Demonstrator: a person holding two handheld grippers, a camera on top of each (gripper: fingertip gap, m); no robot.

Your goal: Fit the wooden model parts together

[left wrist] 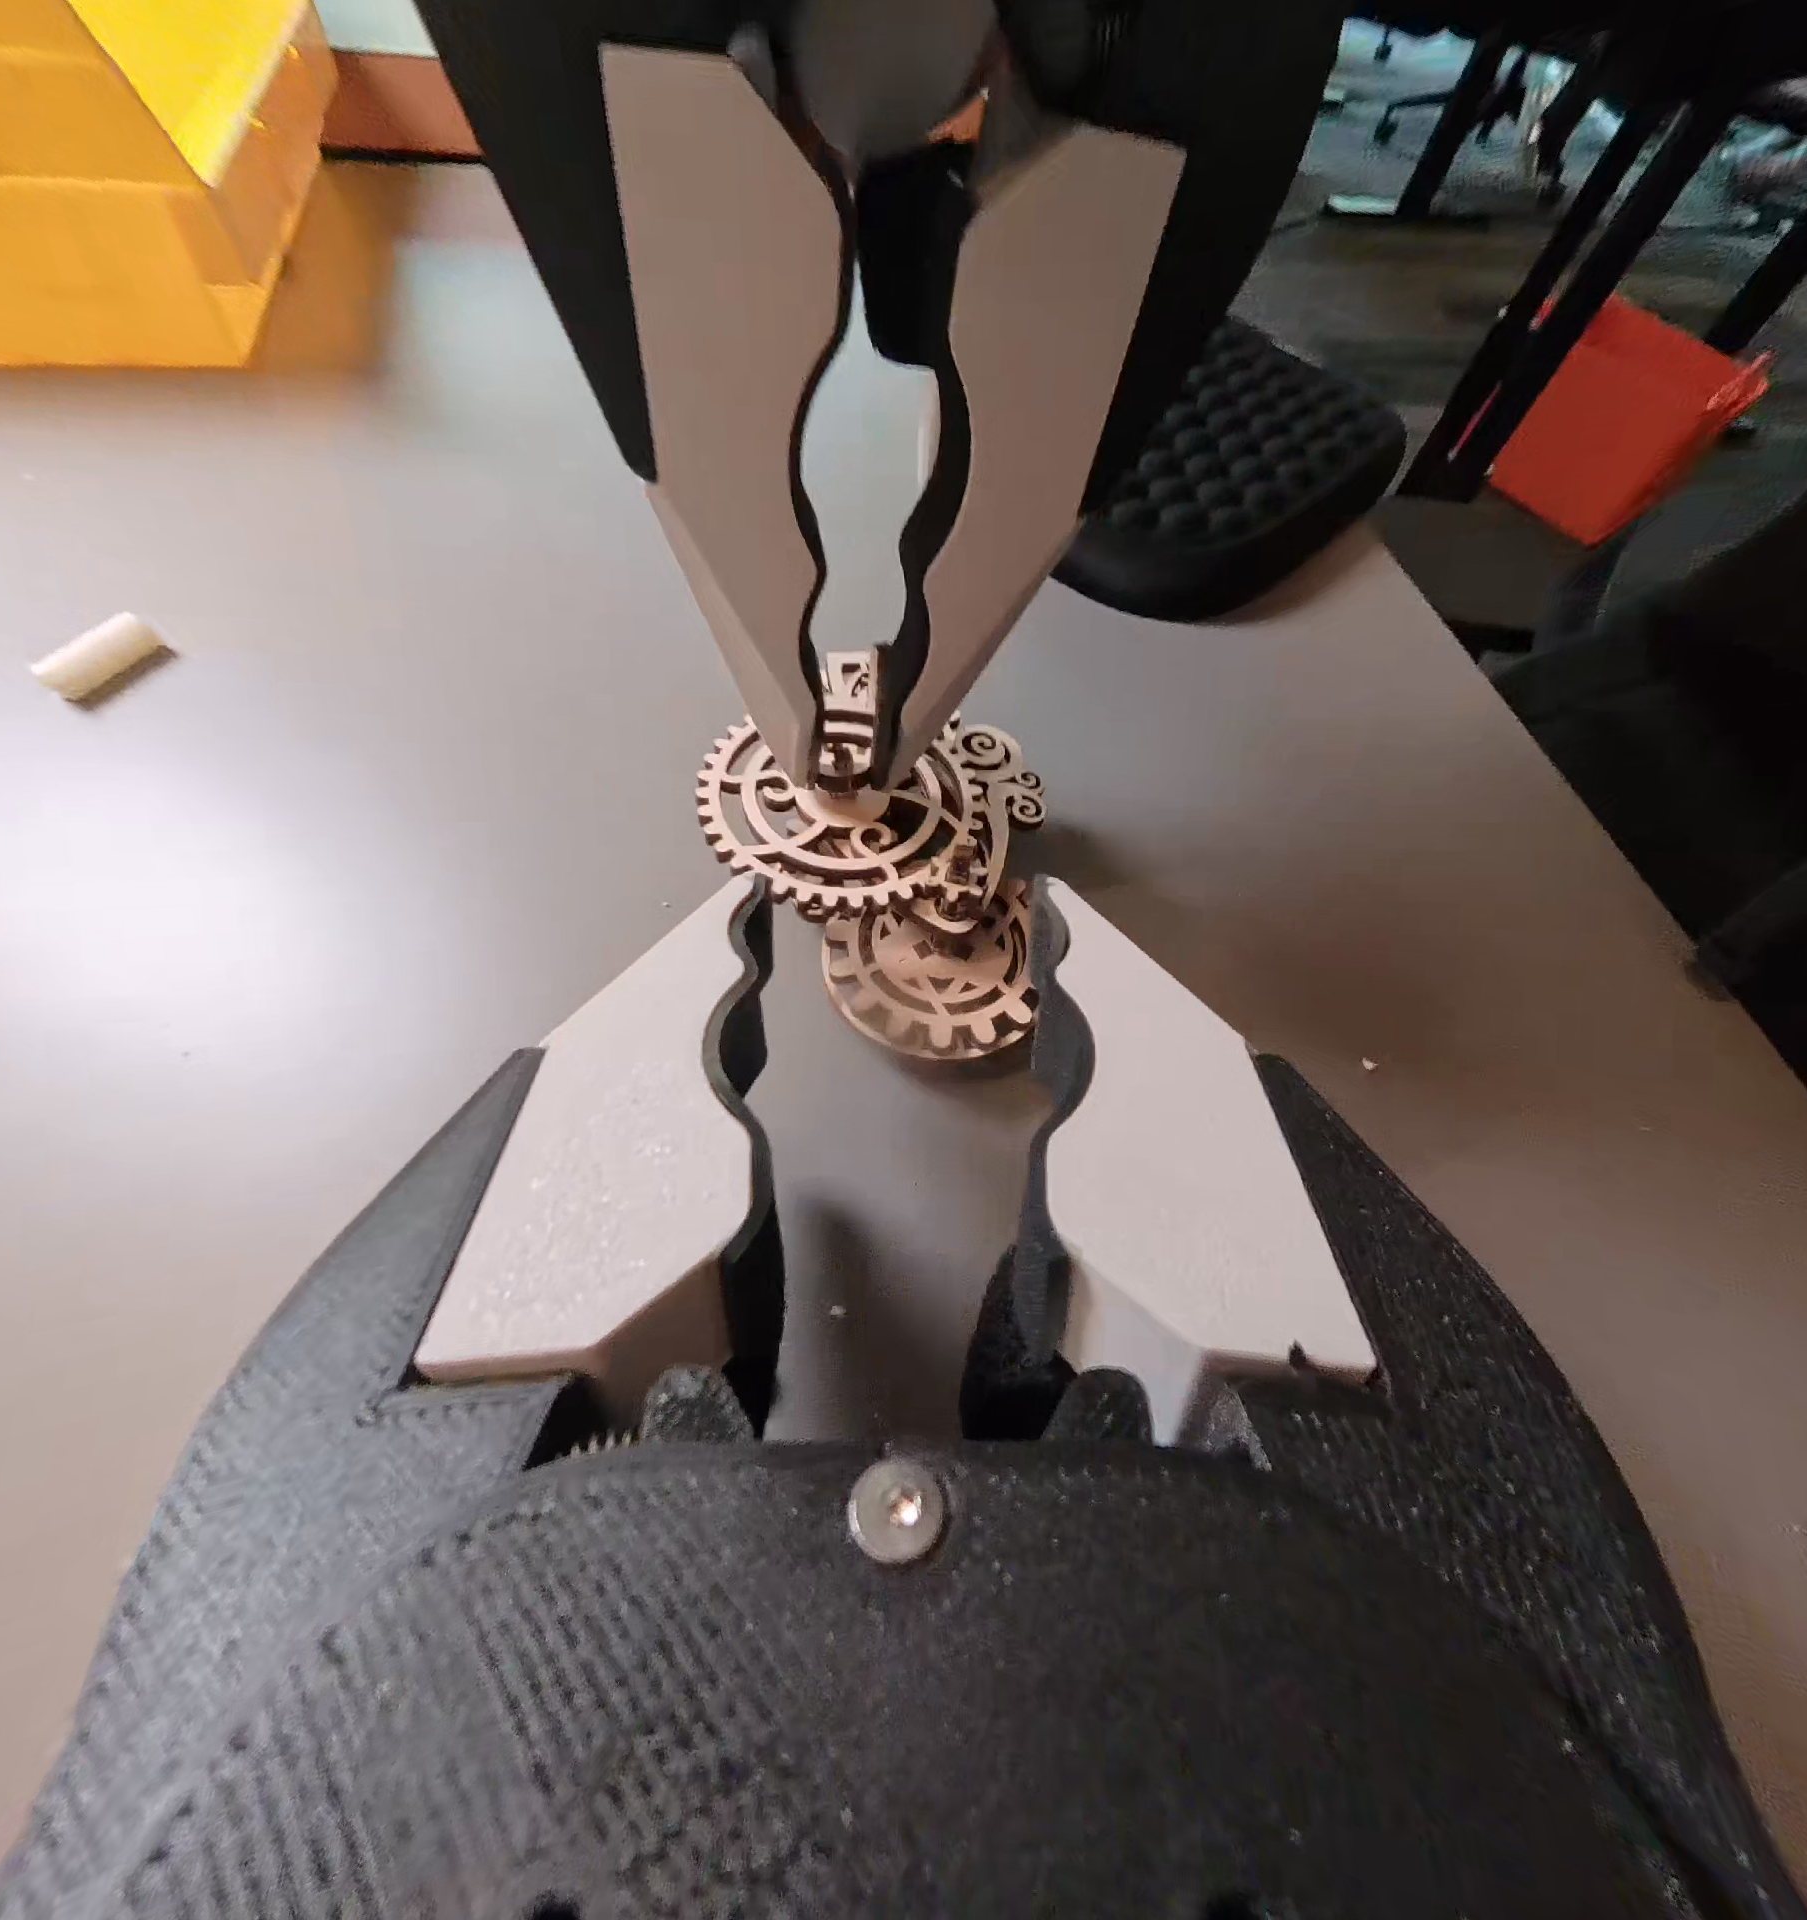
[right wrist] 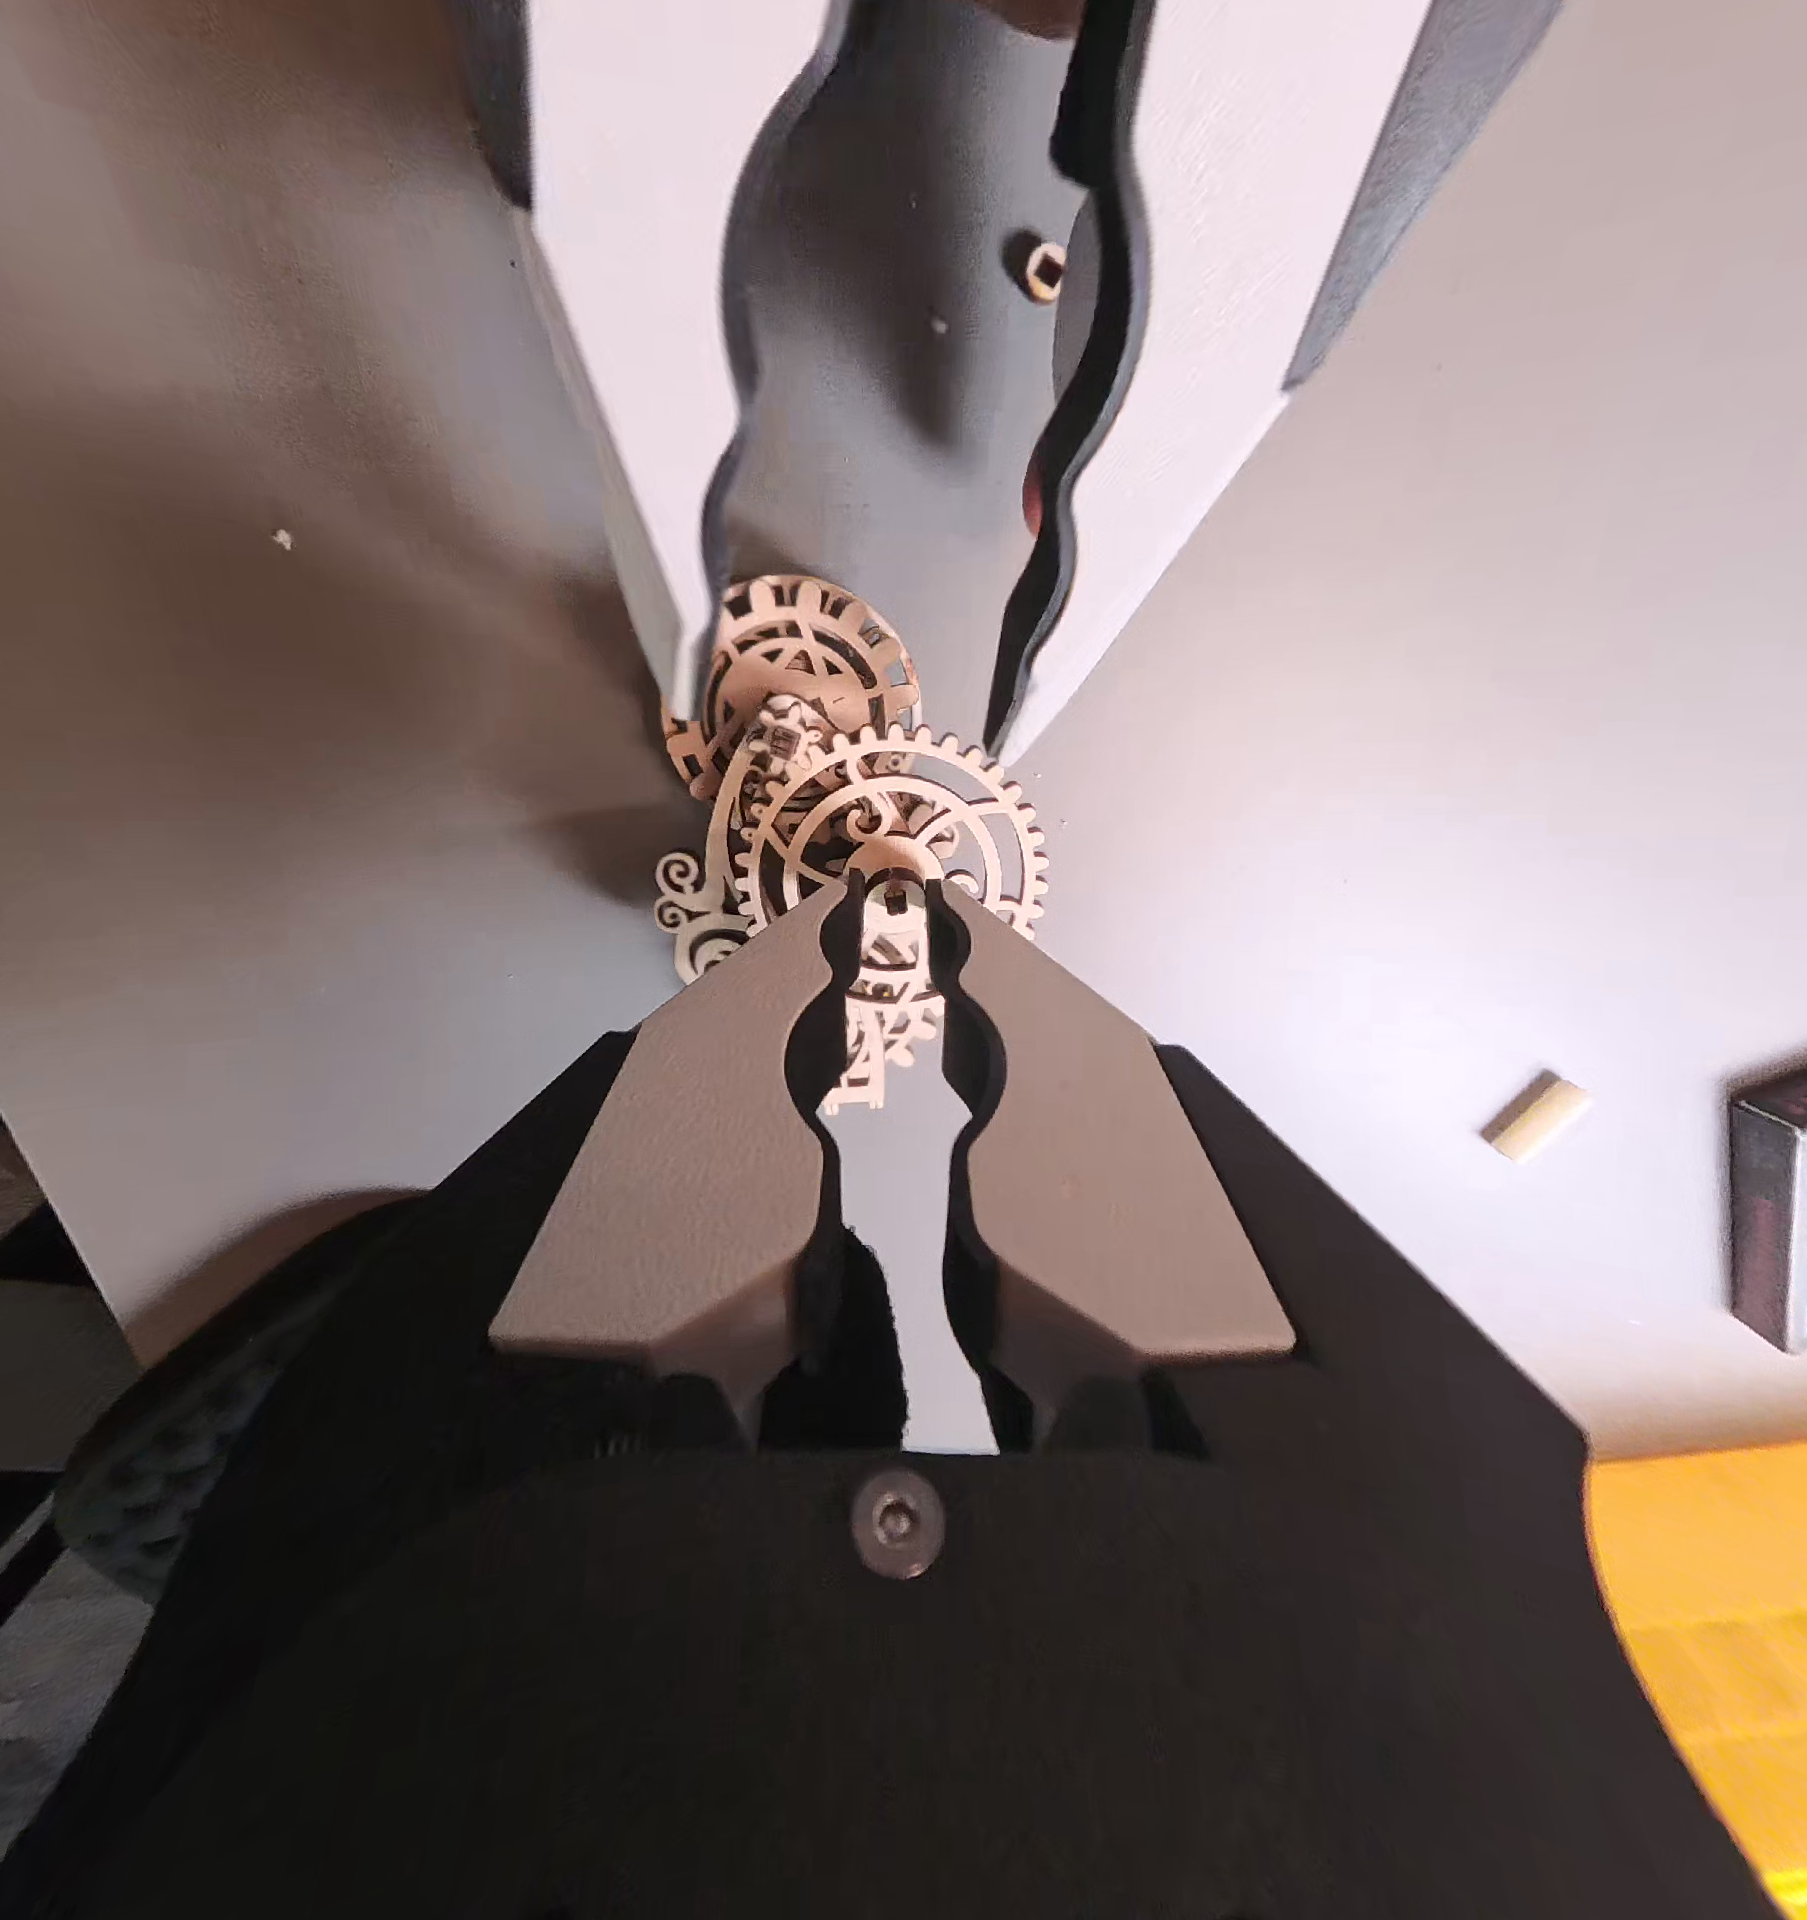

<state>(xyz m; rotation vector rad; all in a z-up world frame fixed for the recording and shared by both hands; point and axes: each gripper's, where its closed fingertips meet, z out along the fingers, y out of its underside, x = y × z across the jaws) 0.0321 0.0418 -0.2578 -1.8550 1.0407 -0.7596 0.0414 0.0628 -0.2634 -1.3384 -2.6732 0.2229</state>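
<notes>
My right hand-held gripper (right wrist: 894, 883) is nearly closed, its pads pressed on a small wooden piece (right wrist: 891, 925) held at the hub of the large wooden gear (left wrist: 826, 821). My left hand-held gripper (left wrist: 899, 914) is wide open, its fingers (left wrist: 660, 1091) either side of the smaller gear wheel (left wrist: 930, 977); one pad lies right beside that wheel, and I cannot tell whether it touches. The wooden model (right wrist: 847, 810) stands on the grey surface (left wrist: 255, 935), near the edge beside the black chair (left wrist: 1242, 468). A small white cylinder (left wrist: 99, 657) lies well apart on the surface, near a dark box (right wrist: 1803, 1216)
</notes>
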